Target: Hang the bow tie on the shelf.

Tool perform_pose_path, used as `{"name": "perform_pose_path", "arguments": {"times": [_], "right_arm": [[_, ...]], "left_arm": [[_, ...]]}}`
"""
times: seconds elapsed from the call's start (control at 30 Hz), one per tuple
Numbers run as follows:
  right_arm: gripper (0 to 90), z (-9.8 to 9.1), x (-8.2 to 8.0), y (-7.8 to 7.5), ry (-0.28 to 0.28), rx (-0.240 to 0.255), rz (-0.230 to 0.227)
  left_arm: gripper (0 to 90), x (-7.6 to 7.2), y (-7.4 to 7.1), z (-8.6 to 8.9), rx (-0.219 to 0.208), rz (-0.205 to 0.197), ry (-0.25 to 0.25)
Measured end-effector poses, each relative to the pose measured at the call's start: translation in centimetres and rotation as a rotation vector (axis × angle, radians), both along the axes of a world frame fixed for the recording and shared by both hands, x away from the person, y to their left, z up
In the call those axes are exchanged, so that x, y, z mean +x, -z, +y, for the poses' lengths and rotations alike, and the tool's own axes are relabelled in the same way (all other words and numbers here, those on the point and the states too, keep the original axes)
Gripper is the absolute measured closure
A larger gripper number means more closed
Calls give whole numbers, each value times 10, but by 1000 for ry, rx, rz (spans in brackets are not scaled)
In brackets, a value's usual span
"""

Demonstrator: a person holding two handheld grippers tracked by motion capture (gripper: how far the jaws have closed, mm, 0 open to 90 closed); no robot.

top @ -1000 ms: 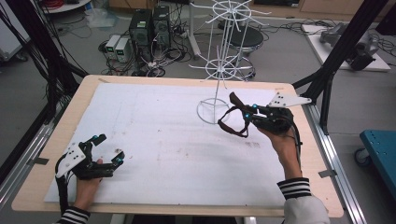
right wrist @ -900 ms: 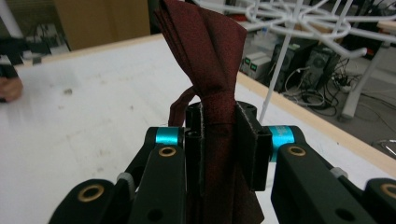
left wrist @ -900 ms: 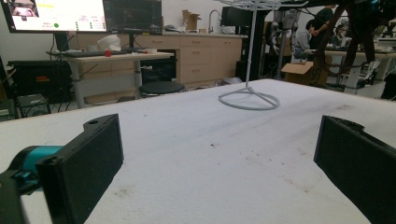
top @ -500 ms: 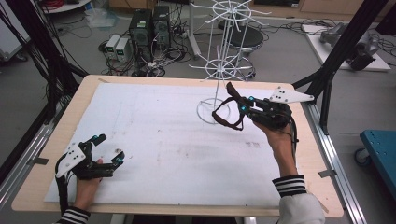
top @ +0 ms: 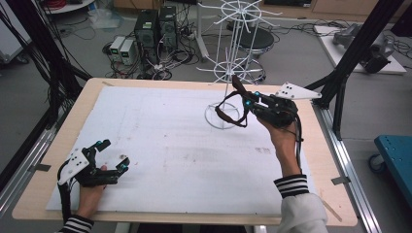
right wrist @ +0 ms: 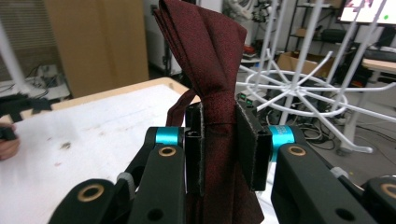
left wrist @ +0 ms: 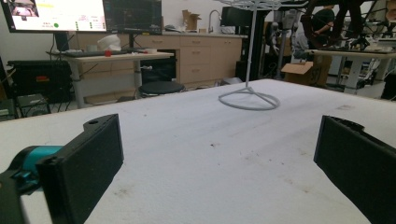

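Right gripper holds a dark red bow tie up beside the white wire rack; left gripper idle and far off.

High view: right gripper is raised at the far right of the surface, clamped on the bow tie, whose strap loop hangs down toward the rack's ring base. The rack stands just beyond and left of the tie, so the right hand is clearly the nearer one. Left gripper rests near the front left corner, well apart.
Left gripper view: jaws wide apart, nothing between them; rack base sits far ahead.
Right gripper view: jaws pinch the tie at its knot, long axis upright; rack arms lie to the right, close behind.
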State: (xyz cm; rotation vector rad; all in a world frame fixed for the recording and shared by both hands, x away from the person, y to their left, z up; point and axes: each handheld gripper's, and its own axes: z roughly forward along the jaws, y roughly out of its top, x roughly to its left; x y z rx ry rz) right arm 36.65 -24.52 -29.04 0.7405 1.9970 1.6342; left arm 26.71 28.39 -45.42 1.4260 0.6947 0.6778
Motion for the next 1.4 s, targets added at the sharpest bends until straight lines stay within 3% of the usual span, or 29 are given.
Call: {"name": "perform_pose_path", "arguments": {"times": [0.27,0.9,1.23,1.4], "right_arm": [[745,-1,8,4,70,49,15],[743,6,21,17,201,63,30],[737,9,28,31,243,62,73],[735,9,32,40,255,84,108]], "left_arm": [[18,0,0,0,0,2,0],[18,0,0,0,0,2,1],[18,0,0,0,-1,2,1],[18,0,0,0,-1,2,1]]}}
